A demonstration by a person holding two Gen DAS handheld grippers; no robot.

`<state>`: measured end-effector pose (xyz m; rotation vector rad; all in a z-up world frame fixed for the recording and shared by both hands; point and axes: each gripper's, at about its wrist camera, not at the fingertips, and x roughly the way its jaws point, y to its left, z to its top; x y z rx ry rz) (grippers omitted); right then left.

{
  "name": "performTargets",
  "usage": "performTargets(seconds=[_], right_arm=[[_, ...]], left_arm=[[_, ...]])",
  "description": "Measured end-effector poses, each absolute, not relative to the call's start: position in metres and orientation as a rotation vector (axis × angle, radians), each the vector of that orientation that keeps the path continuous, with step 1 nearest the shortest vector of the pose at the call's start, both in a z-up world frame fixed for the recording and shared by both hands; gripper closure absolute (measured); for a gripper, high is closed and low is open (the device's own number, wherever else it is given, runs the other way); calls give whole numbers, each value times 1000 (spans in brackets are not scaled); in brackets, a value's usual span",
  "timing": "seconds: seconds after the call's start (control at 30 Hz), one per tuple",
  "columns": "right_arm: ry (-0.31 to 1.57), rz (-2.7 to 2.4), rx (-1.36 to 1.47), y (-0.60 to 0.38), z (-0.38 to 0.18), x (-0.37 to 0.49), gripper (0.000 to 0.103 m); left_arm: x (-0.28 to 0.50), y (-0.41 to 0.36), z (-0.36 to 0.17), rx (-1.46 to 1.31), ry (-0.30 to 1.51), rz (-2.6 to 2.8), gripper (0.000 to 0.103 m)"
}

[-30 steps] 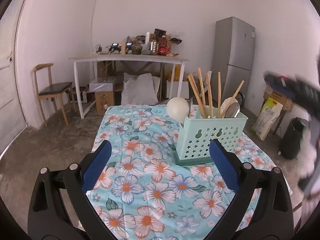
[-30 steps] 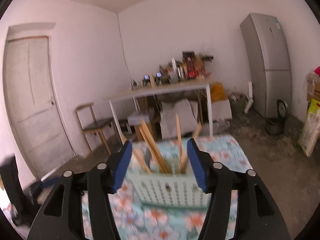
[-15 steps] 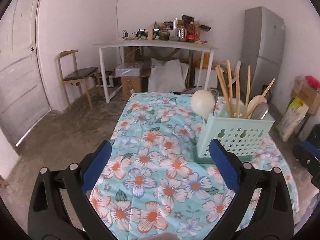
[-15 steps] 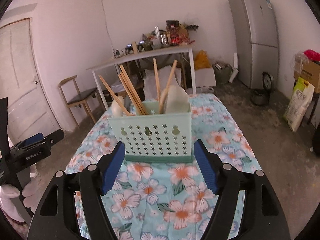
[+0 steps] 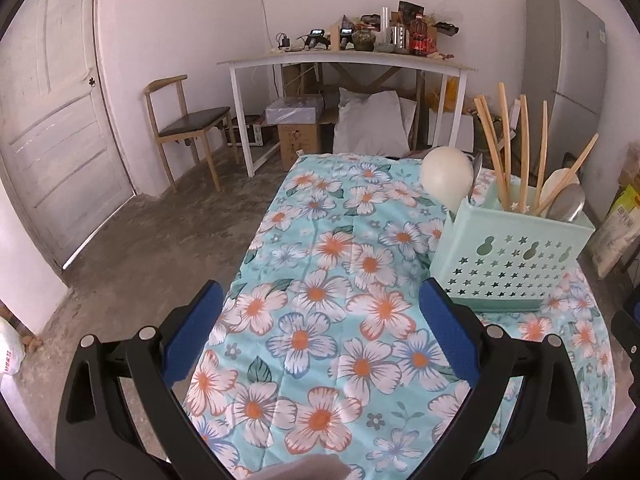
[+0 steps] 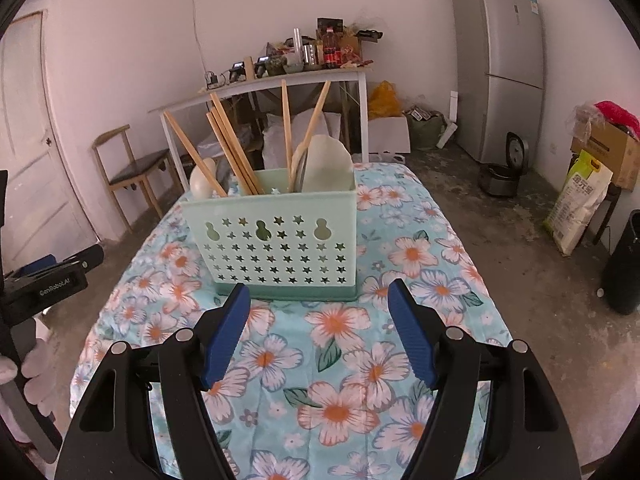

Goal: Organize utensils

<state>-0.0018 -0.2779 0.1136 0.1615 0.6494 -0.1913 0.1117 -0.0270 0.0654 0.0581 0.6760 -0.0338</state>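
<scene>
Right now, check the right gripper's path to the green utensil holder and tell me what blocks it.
Nothing visible blocks it. The open right gripper faces the utensil holder across bare floral tablecloth; the left gripper sits off to the side.

right tongs (image 6: 318, 322) spread, empty, just short of mint caddy (image 6: 276, 248) on floral desk (image 6: 420, 280); chopsticks (image 6: 232, 148) upright inside, perhaps spoons (image 6: 324, 168) too.

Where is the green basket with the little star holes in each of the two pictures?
Left wrist view: the green basket stands at the right, beyond the left gripper, on the flowered tablecloth.
Right wrist view: the basket stands in the middle, straight ahead of the right gripper, whose open jaws hold nothing.
Shared landmark: the grey fridge against the far wall, right of the basket in both.
</scene>
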Motion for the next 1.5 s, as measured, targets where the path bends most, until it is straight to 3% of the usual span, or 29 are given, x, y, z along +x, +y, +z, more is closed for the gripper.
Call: performTargets(seconds=[1.5], right_arm=[[690,-262,168,-292,98,5,34]], left_arm=[[122,-20,51,102,716,47,8]])
